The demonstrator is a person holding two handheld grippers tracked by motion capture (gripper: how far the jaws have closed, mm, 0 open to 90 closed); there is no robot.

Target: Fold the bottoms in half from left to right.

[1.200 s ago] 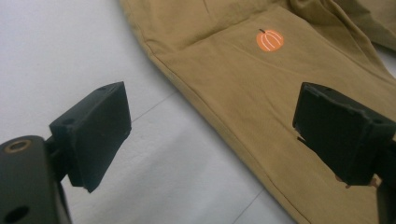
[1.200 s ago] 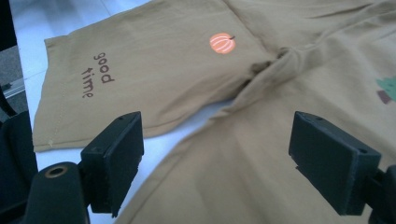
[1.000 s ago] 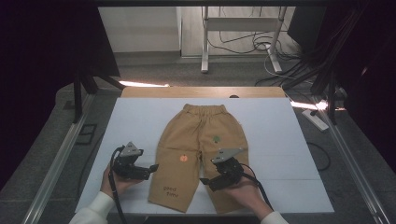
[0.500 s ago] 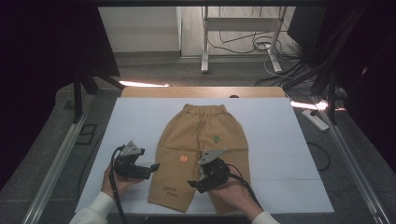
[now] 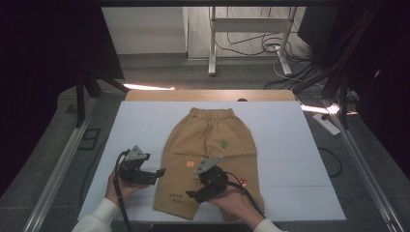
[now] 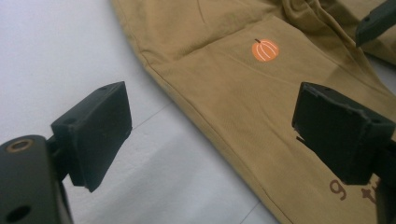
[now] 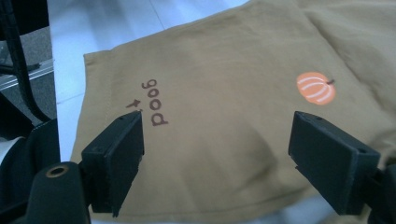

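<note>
Tan trousers (image 5: 210, 154) lie flat, seemingly smooth, on the white table (image 5: 290, 145), with the left gripper (image 5: 159, 172) and right gripper (image 5: 191, 195) both gaping empty over the left leg.

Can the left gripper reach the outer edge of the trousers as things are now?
Probably yes. The left gripper is open, right beside the trousers, and in its own view the edge runs between the jaws with nothing lying in between.
</note>
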